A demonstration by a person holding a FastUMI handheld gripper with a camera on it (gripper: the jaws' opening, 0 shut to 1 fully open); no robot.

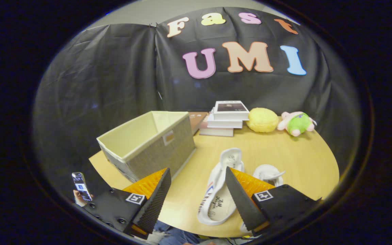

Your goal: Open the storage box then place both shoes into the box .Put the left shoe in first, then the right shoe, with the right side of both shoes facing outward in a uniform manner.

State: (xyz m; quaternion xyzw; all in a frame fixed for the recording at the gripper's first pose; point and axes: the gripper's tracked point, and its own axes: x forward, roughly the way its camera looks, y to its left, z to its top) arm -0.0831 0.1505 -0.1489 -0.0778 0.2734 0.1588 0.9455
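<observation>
A grey fabric storage box [148,143] with a cream lining stands open on the wooden table [305,160], beyond my left finger. Two white shoes lie side by side on the table. One shoe [218,190] lies just ahead of my right finger with its inside facing up. The other shoe [267,173] is partly hidden behind that finger. My gripper [197,189] hovers above the table's near edge, open, with nothing between its fingers.
A stack of books [225,119] stands at the back of the table, with a brown book [197,120] beside it. A yellow plush [262,119] and a pink and green plush toy [298,123] lie to its right. A hand holds a phone [81,186] beside my left finger.
</observation>
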